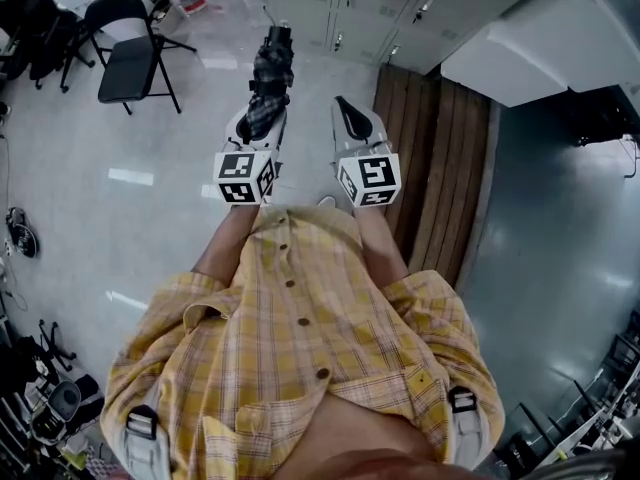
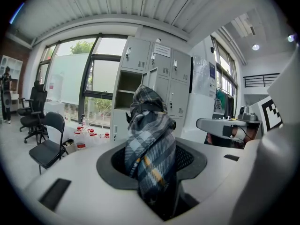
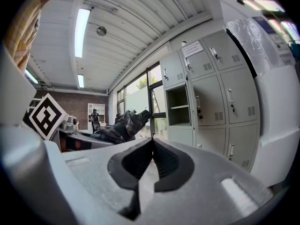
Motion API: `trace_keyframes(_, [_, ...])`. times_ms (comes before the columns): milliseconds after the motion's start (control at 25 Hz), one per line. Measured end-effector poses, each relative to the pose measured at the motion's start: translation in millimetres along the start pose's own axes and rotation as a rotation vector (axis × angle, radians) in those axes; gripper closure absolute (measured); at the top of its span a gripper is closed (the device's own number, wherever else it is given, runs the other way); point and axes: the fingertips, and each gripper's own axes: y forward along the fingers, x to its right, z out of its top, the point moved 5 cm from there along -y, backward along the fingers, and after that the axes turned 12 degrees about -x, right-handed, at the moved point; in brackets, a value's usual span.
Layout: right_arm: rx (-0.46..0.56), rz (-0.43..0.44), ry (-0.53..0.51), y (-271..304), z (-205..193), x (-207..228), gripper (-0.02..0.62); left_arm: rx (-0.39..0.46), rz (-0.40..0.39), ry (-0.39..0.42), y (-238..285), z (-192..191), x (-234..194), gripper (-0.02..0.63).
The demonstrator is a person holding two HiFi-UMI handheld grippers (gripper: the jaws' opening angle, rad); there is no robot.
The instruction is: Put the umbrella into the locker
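Note:
A folded plaid umbrella (image 2: 151,146) in grey, blue and yellow sticks forward out of my left gripper (image 2: 152,165), whose jaws are shut on it. From the head view the umbrella (image 1: 268,83) points toward the grey lockers (image 1: 345,8). One locker compartment (image 2: 130,92) stands with its door open, straight ahead past the umbrella. My right gripper (image 3: 151,165) is held level beside the left one, its jaws shut with nothing between them. It sees the umbrella (image 3: 123,124) to its left and the open compartment (image 3: 178,107) ahead.
A black folding chair (image 1: 128,58) stands on the pale floor at the left. A wooden bench (image 1: 435,168) runs along the right, in front of the lockers. Bottles and red-capped containers (image 2: 86,135) sit on the floor by the window. A distant person (image 3: 95,118) stands far back.

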Motion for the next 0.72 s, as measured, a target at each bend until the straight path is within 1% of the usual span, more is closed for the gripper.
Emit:
trace_keyframes(120, [0.013, -0.010, -0.039, -14.0, 1.3, 10.5, 0.598, -0.004, -0.012, -0.023, 6.4, -4.0, 22.3, 0.423])
trace_keyframes(240, [0.019, -0.012, -0.026, -22.8, -1.0, 23.5, 0.598, -0.019, -0.021, -0.018, 11.3, -9.0, 41.4, 0.423])
trace_keyframes(360, [0.002, -0.002, 0.000, -27.4, -10.8, 29.9, 0.598, -0.034, -0.027, -0.028, 13.6, -16.7, 52.3, 0.423])
trace_keyframes(520, [-0.015, 0.004, -0.014, -22.4, -17.5, 35.8, 0.598, -0.041, -0.014, -0.045, 23.3, -21.3, 51.1, 0.423])
trace_keyframes(720, [-0.049, 0.001, -0.002, -1.4, -24.8, 49.2, 0.598, -0.042, -0.010, -0.061, 42.8, -20.6, 38.8, 0.423])
